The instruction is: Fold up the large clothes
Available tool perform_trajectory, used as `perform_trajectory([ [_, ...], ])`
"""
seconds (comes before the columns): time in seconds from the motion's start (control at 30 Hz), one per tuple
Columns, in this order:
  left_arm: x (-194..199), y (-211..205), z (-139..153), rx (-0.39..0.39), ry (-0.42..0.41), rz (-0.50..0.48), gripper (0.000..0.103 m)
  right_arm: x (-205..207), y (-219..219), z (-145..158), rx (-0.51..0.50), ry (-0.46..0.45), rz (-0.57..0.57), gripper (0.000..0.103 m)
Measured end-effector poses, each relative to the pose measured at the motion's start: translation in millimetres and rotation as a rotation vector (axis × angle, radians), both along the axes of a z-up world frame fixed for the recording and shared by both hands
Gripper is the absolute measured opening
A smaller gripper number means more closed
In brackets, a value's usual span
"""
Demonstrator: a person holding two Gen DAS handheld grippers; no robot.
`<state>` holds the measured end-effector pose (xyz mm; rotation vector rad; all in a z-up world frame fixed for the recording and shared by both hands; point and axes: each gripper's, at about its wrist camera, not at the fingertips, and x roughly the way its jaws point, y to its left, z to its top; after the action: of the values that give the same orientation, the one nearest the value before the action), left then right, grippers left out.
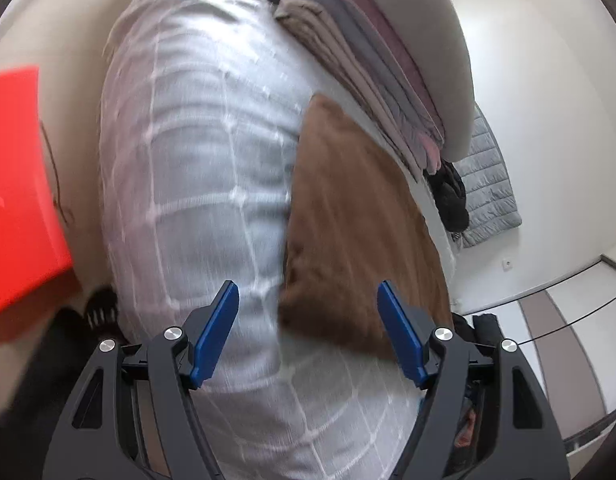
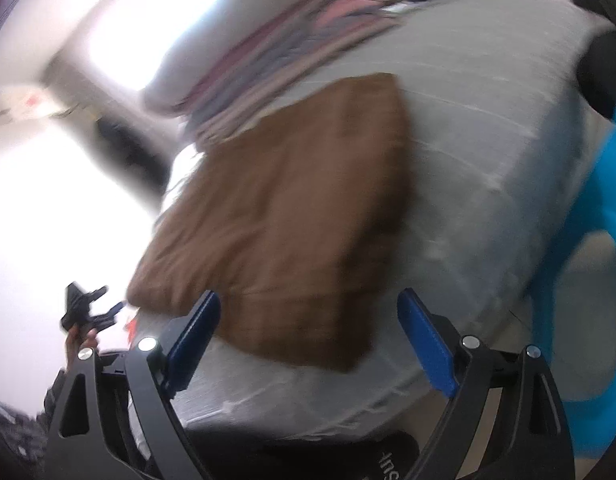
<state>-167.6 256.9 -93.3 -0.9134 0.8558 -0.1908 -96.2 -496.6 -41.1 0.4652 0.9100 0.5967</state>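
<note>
Bed (image 1: 196,168) fills most of both wrist views; its cover is pale grey with a thin white grid. Both views are motion-blurred, the right wrist view more so. A stack of folded clothes (image 1: 391,80) lies at the far end of the bed, layers in taupe, grey and dusty pink, with a large beige-grey piece on top. The brown folded garment (image 1: 359,216) lies flat on the cover, just beside that stack on the near side; in the right wrist view the same brown garment (image 2: 284,216) is a rough rectangle with its near edge close to the bed's edge, and the far corner reaches the foot of the stack (image 2: 276,64). A red flat object (image 1: 16,184) stands off the bed at the left of the left wrist view; what it is cannot be told. A grey quilted item (image 1: 487,184) and a dark garment (image 1: 451,196) hang or lean at the white wall beyond the stack. A bright blue curved object (image 2: 587,248) sits at the right edge of the right wrist view, off the bed. Left gripper (image 1: 308,328): jaws stand well apart, nothing between the blue pads, held above the cover at the garment's near edge. Right gripper (image 2: 311,340): jaws wide apart, empty, hovering over the garment's near edge, no contact visible. A hand (image 2: 82,344) with the other tool shows small at lower left in the right wrist view.
</note>
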Motion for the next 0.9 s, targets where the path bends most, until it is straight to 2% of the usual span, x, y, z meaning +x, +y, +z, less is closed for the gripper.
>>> perform_trajectory([
  [0.2,3,-13,-21,-0.09,-0.011,-0.036,0.068,4,20,-1,-0.083,0.013,0.05,0.088],
  [0.33,17,-24,-15,-0.009,-0.038,-0.03,0.068,9,22,1,-0.07,0.005,0.038,0.087],
  [0.4,25,-33,-14,0.001,-0.046,-0.057,0.068,7,24,5,-0.09,-0.019,0.027,0.069],
  [0.43,27,-39,-11,0.031,-0.049,-0.067,0.069,6,24,7,-0.13,-0.022,0.012,0.046],
  [0.5,33,-56,-7,0.154,-0.039,-0.12,0.069,3,20,7,-0.144,-0.02,-0.005,0.031],
  [0.53,37,-62,-7,0.205,-0.017,-0.147,0.063,3,15,6,-0.122,-0.015,-0.015,0.026],
  [0.57,41,-70,-8,0.275,0.013,-0.172,0.052,2,11,6,-0.106,-0.01,-0.026,0.025],
  [0.6,44,-75,-9,0.323,0.028,-0.197,0.05,1,9,5,-0.088,-0.007,-0.032,0.023],
  [0.67,49,-80,-3,0.382,0.019,-0.232,0.035,-1,8,8,-0.065,-0.009,-0.046,0.02],
  [0.77,60,-94,22,0.55,0.0,-0.298,0.024,-1,8,22,-0.006,-0.035,-0.061,0.017],
  [0.87,71,-107,58,0.683,-0.049,-0.359,0.021,-1,12,42,0.011,-0.065,-0.049,0.015],
  [0.9,74,-116,73,0.756,-0.076,-0.384,0.021,-3,14,45,0.007,-0.071,-0.047,0.015],
])
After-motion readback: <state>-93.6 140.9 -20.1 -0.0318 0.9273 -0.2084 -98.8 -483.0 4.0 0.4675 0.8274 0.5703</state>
